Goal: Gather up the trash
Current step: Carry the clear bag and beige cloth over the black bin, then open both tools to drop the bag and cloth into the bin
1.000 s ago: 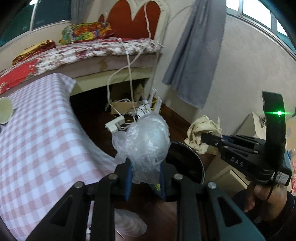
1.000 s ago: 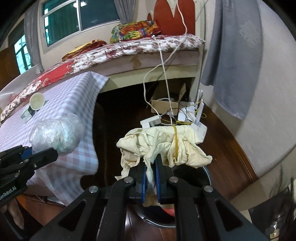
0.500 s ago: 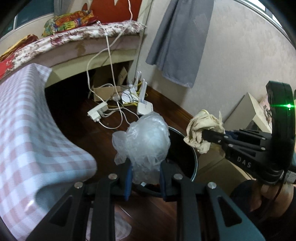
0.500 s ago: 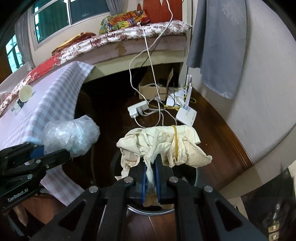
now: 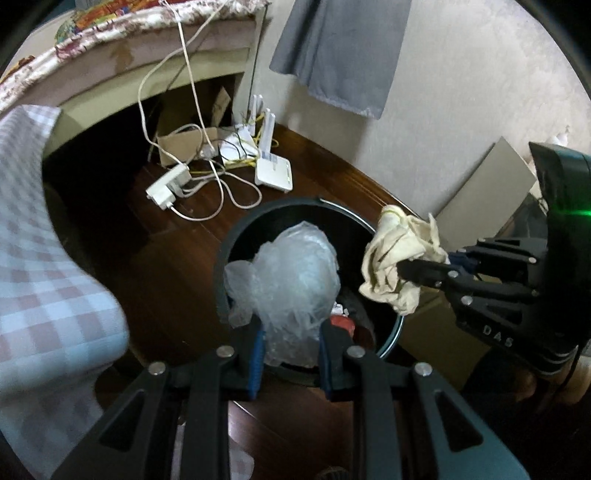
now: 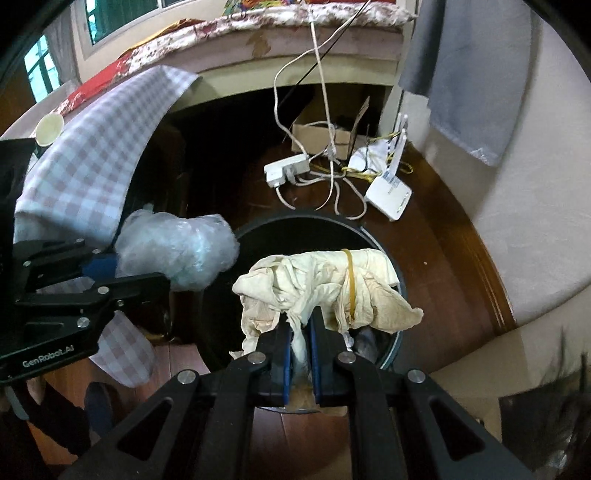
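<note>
Underfoot, a dark polished wooden floor (image 5: pixel 177 280) fills the room's lower part, and a round black trash bin (image 5: pixel 236 240) stands on it with some rubbish already inside. Left tool (image 5: pixel 291 343) is clamped on a crumpled clear plastic bag (image 5: pixel 291 273), which hangs directly above the bin's opening. Right tool (image 6: pixel 301 347) is pinched tight on a wad of cream-coloured cloth (image 6: pixel 317 288) bound with a yellow rubber band (image 6: pixel 349 284); that bundle also hangs over the bin's mouth, toward its right rim in the left wrist view. Both bundles sit side by side, near each other but apart.

To the left stands the bench, draped in a pink and white checked cloth (image 5: pixel 33 258) whose edge hangs down toward the floor. A pale paper cup (image 6: pixel 48 127) rests on the bench's far end. Behind it runs a bed (image 6: pixel 258 29) with a floral cover. On the floor beyond the bin lie a white power strip (image 5: pixel 168 186), tangled white cables (image 5: pixel 221 184), a white router (image 5: pixel 275 170) with upright antennas and a brown cardboard box (image 6: pixel 321 134). A grey curtain (image 5: pixel 343 51) hangs against the pale textured wall (image 5: pixel 461 92) on the right, and a flat grey board (image 5: pixel 487 192) leans there too. A window (image 6: pixel 122 14) shows at the upper left in the right wrist view.
</note>
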`<state>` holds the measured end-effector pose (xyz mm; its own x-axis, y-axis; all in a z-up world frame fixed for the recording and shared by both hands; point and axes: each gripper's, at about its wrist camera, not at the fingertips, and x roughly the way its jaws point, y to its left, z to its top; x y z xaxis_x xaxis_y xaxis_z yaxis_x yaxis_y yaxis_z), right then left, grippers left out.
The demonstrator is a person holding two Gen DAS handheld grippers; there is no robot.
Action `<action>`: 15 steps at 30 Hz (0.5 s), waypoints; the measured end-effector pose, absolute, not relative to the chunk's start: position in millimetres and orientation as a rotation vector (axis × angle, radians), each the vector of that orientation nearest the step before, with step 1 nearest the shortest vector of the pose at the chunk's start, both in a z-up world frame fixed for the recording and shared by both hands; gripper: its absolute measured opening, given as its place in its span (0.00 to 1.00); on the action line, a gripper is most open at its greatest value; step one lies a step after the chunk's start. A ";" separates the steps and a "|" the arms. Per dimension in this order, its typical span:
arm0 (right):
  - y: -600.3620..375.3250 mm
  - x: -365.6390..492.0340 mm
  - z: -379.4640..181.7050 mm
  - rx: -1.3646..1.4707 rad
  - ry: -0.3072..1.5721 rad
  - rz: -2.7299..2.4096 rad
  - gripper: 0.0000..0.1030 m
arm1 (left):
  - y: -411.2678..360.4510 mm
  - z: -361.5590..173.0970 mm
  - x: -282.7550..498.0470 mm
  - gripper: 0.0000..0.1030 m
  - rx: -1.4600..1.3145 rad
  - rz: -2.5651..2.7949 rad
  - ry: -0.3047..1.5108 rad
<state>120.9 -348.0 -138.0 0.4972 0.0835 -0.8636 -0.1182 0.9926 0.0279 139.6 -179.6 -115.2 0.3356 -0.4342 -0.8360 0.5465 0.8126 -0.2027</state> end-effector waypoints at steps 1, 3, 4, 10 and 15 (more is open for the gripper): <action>-348.2 123.6 -141.2 -0.040 1.052 0.128 0.09 | -181.0 -117.5 141.1 0.25 0.121 -0.644 1.057; -347.9 128.9 -149.2 -0.052 1.071 0.142 0.09 | -184.4 -124.9 145.1 0.25 0.118 -0.649 1.085; -348.2 130.1 -152.4 -0.057 1.077 0.147 0.09 | -185.1 -127.9 147.0 0.25 0.117 -0.651 1.095; -346.7 140.1 -171.9 -0.083 1.124 0.192 0.09 | -191.5 -142.7 154.5 0.25 0.120 -0.646 1.135; -347.2 151.5 -205.2 -0.192 1.192 0.195 0.38 | -195.5 -163.4 166.0 0.67 0.137 -0.618 1.186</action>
